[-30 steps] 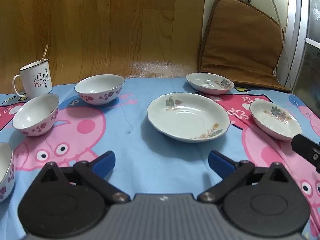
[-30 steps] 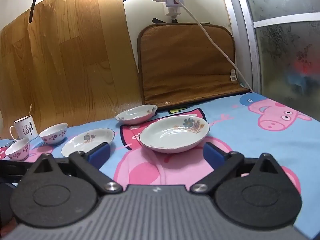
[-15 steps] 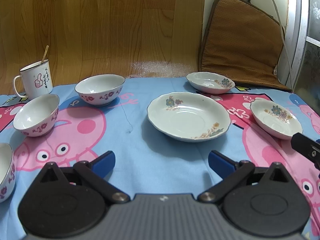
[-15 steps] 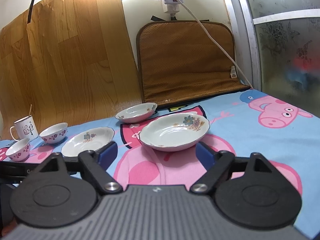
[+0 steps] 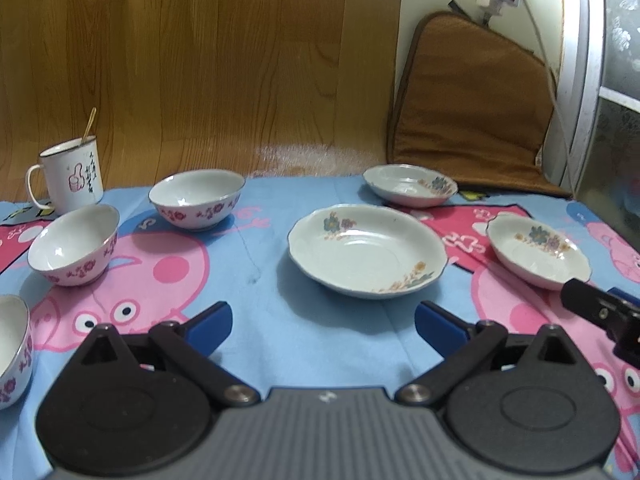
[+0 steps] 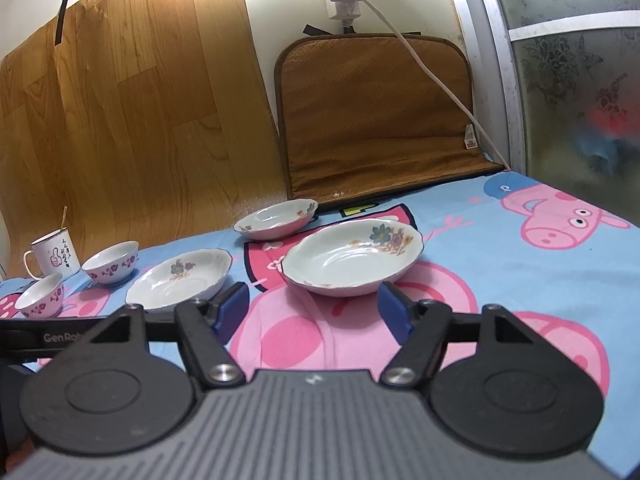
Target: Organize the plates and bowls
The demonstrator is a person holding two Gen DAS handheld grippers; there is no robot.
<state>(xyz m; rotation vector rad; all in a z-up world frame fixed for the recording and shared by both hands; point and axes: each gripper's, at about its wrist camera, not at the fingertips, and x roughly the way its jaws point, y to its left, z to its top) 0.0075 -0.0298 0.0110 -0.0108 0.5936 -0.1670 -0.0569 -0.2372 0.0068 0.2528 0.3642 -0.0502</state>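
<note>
Just beyond closing right gripper [image 6: 312, 306]: plate [image 6: 352, 258]

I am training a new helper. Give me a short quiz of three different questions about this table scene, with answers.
1. True or false: the mug holds a stick.
2. How many flowered plates lie on the cloth?
3. Which is between the right gripper pads? A plate, B nothing, C bowl.

Key: 1 true. 2 three: large plate, far plate, right plate. 3 B; its jaws are closing.
</note>
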